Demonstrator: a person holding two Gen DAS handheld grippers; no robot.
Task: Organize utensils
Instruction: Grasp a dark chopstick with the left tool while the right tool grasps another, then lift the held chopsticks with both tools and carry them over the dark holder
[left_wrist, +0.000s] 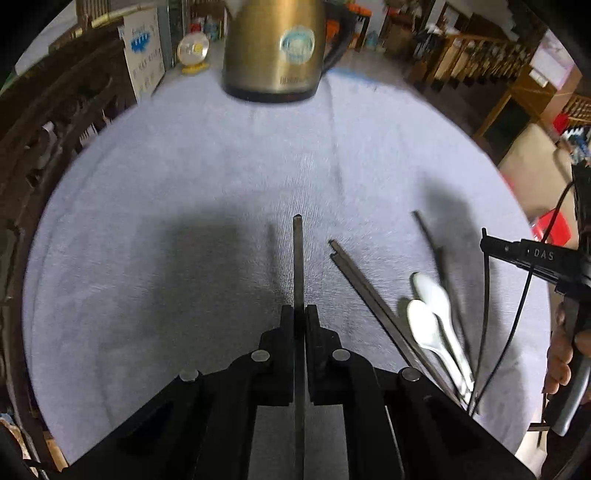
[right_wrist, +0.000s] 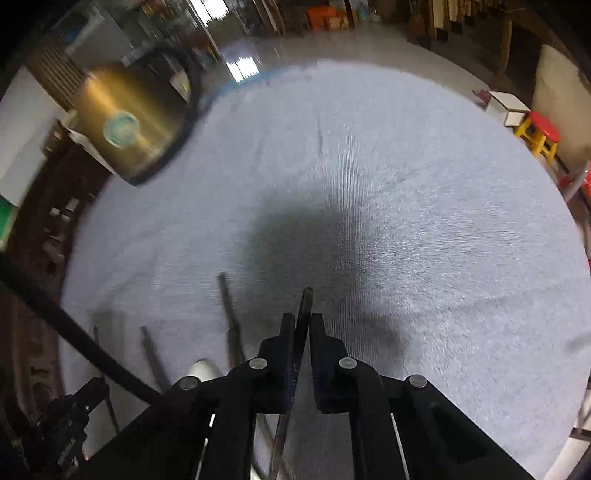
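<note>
My left gripper (left_wrist: 299, 314) is shut on a dark chopstick (left_wrist: 298, 258) that sticks forward above the grey cloth. To its right on the cloth lie a pair of dark chopsticks (left_wrist: 369, 291), two white spoons (left_wrist: 432, 314) and one more dark chopstick (left_wrist: 436, 251). My right gripper (right_wrist: 303, 321) is shut on a dark chopstick (right_wrist: 306, 306), held above the cloth. In the right wrist view, loose chopsticks (right_wrist: 231, 317) and part of a white spoon (right_wrist: 201, 369) lie to the left of it.
A brass-coloured kettle (left_wrist: 273, 48) stands at the far edge of the cloth-covered table (left_wrist: 184, 166); it also shows in the right wrist view (right_wrist: 129, 118). A cable (right_wrist: 74, 343) crosses the lower left. A red and yellow stool (right_wrist: 541, 134) stands beyond the table.
</note>
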